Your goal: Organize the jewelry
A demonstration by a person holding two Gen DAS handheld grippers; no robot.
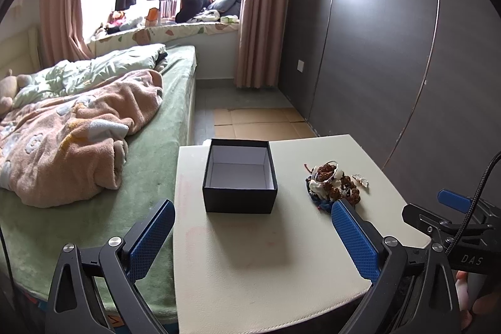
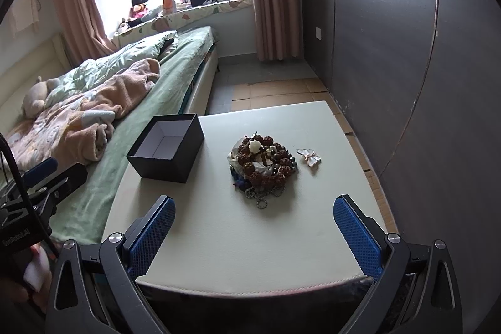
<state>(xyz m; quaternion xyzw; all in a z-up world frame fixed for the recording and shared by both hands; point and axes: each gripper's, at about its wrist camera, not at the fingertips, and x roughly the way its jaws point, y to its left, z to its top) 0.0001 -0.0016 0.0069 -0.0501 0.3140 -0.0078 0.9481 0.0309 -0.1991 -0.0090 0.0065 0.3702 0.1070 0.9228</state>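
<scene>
An open black box (image 1: pixel 239 177) with a white inside stands empty on the cream table (image 1: pixel 266 255); it also shows in the right wrist view (image 2: pixel 167 151). A pile of jewelry (image 2: pixel 263 166), brown beads, white flowers and a bead chain, lies to its right, also in the left wrist view (image 1: pixel 332 185). A butterfly brooch (image 2: pixel 309 157) lies just right of the pile. My left gripper (image 1: pixel 253 235) is open and empty, short of the box. My right gripper (image 2: pixel 255 232) is open and empty, short of the pile.
A bed (image 1: pixel 94 121) with a pink blanket runs along the table's left side. A dark wardrobe (image 1: pixel 391 58) stands to the right. Cardboard sheets (image 1: pixel 260 122) lie on the floor beyond the table. The right gripper's body (image 1: pixel 454 221) shows at the left view's right edge.
</scene>
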